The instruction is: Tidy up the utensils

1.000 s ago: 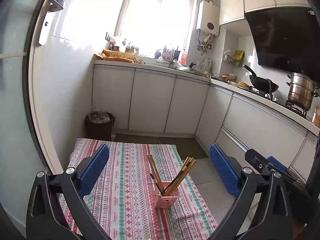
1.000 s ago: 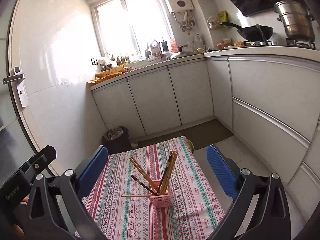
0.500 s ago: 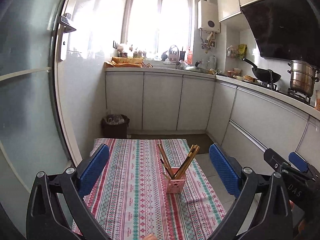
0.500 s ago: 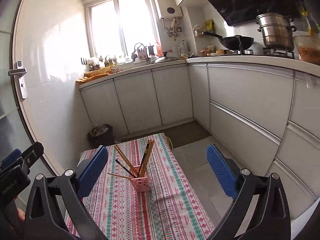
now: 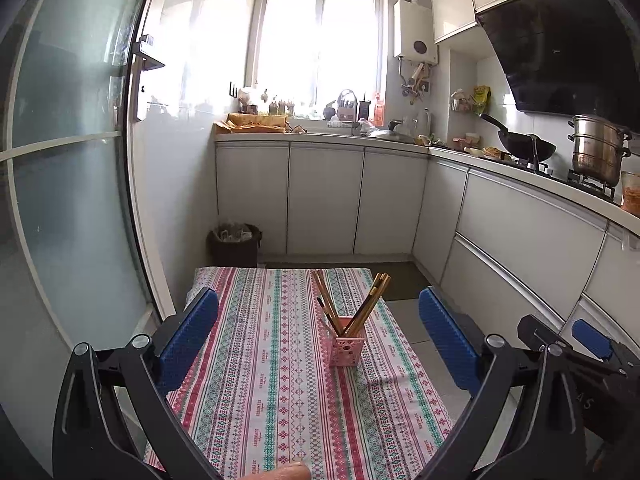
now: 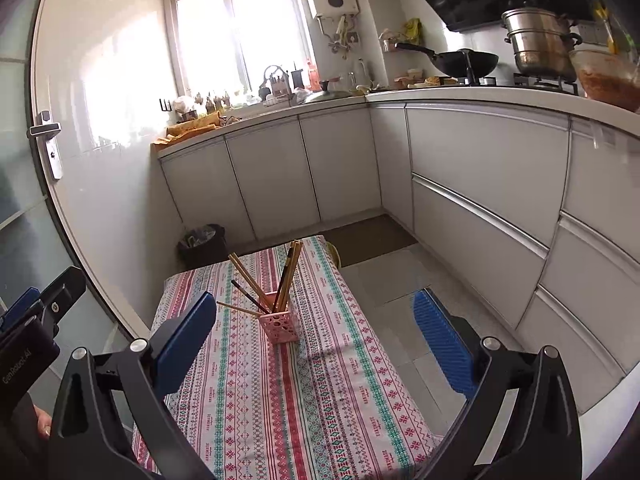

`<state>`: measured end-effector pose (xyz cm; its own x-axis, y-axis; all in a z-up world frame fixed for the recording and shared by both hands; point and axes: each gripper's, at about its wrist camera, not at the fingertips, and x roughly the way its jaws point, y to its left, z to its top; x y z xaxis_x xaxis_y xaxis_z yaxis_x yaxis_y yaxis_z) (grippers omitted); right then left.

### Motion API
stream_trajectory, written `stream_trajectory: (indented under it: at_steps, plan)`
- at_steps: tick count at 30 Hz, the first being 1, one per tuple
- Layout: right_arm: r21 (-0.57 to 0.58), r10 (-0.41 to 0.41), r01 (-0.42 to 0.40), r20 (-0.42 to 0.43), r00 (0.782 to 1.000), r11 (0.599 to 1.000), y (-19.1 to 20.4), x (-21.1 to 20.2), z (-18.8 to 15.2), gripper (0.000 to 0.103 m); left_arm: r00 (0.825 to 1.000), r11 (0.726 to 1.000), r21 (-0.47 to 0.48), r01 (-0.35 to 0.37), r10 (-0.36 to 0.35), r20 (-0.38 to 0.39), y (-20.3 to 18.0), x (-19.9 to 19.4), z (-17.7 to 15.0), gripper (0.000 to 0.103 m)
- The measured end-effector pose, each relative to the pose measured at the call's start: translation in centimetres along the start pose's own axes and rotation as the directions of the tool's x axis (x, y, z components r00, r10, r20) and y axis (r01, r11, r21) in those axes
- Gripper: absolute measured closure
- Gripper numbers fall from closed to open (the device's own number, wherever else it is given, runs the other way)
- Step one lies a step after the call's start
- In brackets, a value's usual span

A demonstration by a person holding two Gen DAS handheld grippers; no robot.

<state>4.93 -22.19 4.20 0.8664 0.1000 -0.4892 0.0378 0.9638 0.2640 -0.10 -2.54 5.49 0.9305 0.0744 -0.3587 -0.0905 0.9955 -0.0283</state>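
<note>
both grippers held level, jaws wide apart, nothing between them

the left black-framed gripper with blue ribbed pads (image 5: 318,336) points forward with its two fingers spread to either side of the view, the blue pads (image 5: 188,338) facing each other and gripping nothing. the right black-framed gripper with blue ribbed pads (image 6: 316,340) is posed the same way, its fingers splayed wide and bare. in the left wrist view the right gripper's body sits just beside the left one, on its right. in the right wrist view a bare hand (image 6: 42,424) shows at the lower left edge, beneath the left gripper's black body.
</note>
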Motion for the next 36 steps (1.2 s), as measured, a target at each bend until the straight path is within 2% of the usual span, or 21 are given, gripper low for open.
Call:
stream_trajectory:
  at_steps: [7,13,36]
  plan:
    - [0.016,0.005,-0.005,0.003,1.0,1.0,-0.2,-1.3,-0.4,0.007,0.997,0.998,0.004,-0.067,0.067,-0.034,0.2,-0.6,-0.4,0.007]
    - [-0.001,-0.007,0.007,0.013,1.0,1.0,0.4,-2.0,-0.4,0.007,0.999,0.999,-0.007,-0.044,0.044,-0.031,0.3,-1.1,-0.6,0.007]
    - [-0.012,0.009,-0.01,-0.017,1.0,1.0,0.4,-1.8,-0.6,0.007,0.998,0.999,-0.01,-0.049,0.049,-0.03,0.2,-1.3,-0.3,0.007]
